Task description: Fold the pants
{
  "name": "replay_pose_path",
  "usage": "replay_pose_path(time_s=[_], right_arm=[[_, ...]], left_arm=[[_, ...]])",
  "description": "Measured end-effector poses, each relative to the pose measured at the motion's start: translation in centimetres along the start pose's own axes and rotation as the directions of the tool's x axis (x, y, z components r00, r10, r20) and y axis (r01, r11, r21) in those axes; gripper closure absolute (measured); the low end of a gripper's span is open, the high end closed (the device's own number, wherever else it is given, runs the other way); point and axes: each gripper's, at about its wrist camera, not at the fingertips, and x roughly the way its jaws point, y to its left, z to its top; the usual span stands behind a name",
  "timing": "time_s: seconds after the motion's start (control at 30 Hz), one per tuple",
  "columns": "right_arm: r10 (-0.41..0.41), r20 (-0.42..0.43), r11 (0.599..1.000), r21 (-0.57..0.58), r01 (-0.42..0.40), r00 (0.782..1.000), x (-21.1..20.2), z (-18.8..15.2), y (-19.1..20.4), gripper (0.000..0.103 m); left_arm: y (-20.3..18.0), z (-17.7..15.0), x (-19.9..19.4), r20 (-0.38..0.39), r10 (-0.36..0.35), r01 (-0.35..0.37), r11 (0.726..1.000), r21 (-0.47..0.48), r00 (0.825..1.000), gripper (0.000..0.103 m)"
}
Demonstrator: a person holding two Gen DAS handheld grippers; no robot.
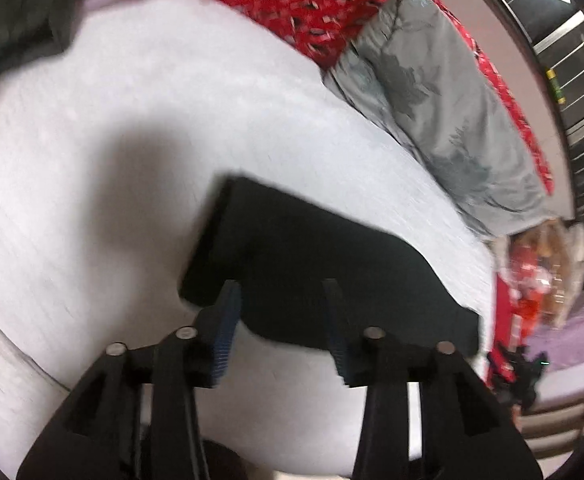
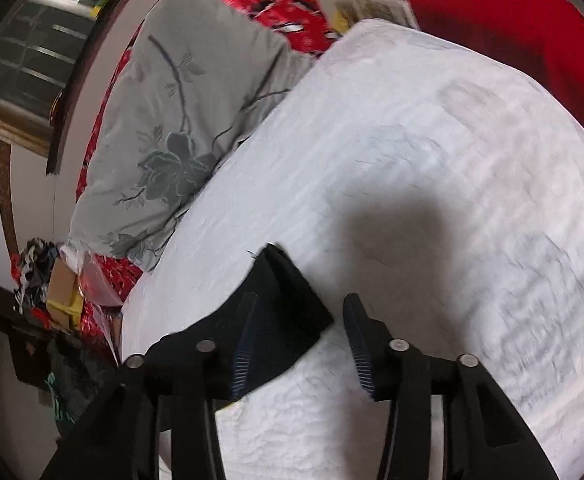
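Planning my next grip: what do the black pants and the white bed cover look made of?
Pants: matte black cloth, probably a soft knit; it shows no shine and lies in a thick fold. Bed cover: white textured fabric, perhaps quilted, with fine ridges.

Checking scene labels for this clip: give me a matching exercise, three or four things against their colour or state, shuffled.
Column one:
1. pants
2. bedcover
3. pillow
4. left gripper

Column two:
A. grey with a flower pattern, along the bed's edge
B. jaws apart, nothing pressed between them
C. black, folded into a compact block
D. white, textured, lying under the folded garment

Pairs: 1-C, 2-D, 3-A, 4-B
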Motion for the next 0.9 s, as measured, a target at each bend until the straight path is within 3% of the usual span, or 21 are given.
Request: replay_pose_path(time_s=[0.07, 0.13, 0.3, 0.47, 0.6, 0.67, 0.7, 0.73, 0.83, 0.9], right_arm=[[0.002, -0.025, 0.999, -0.049, -0.003, 1.0, 1.3, 0.4, 1.4, 0.054], [-0.051, -0.044, 0.992, -0.12, 0.045, 0.998, 2.9, 0.6, 3.0, 0.054], [-0.123, -0.06, 0.969, -0.221, 0.107, 0.991, 5.9, 0.9, 5.3, 0.054], [-0.163, -0.086, 0.956, -0.261, 0.136, 0.983, 7.7, 0.9, 5.8, 0.054], [-0.178, -0.08, 0.946, -0.289, 0.148, 0.981, 8.2, 0.8, 6.1, 0.054], [-0.197, -0.078, 0.934, -0.318, 0.163, 0.977, 8.5, 0.7, 6.4, 0.066], [-0.214, -0.076, 0.926, -0.335, 0.177, 0.974, 8.6, 0.7, 6.5, 0.076], [-0.229, -0.078, 0.916, -0.355, 0.188, 0.97, 8.8, 0.6, 6.7, 0.1], [-0.206, -0.067, 0.926, -0.337, 0.172, 0.976, 8.3, 0.9, 6.9, 0.101], [-0.142, -0.03, 0.944, -0.304, 0.127, 0.989, 7.5, 1.3, 6.8, 0.101]], left_arm=[[-0.1, 1.5, 0.8, -0.008, 0.032, -0.032, 0.999, -0.011, 0.999, 0.063], [0.3, 2.7, 1.2, -0.004, 0.044, -0.044, 0.999, -0.029, 0.999, 0.063], [1.5, 5.1, 2.7, -0.061, 0.038, -0.043, 0.996, -0.078, 0.997, 0.063], [1.4, 5.9, 4.3, -0.106, 0.115, -0.117, 0.993, -0.012, 0.988, 0.063], [0.7, 5.5, 6.3, -0.176, 0.116, -0.109, 0.993, 0.05, 0.977, 0.063], [0.4, 5.4, 7.1, -0.164, 0.138, -0.13, 0.99, 0.054, 0.977, 0.063], [0.3, 5.5, 7.2, -0.156, 0.14, -0.134, 0.99, 0.046, 0.978, 0.072], [0.4, 5.6, 7.3, -0.148, 0.14, -0.137, 0.99, 0.03, 0.979, 0.09], [0.8, 5.7, 6.4, -0.069, 0.173, -0.173, 0.985, 0.009, 0.982, 0.094], [1.6, 5.4, 7.3, -0.065, 0.268, -0.268, 0.963, 0.022, 0.961, 0.094]])
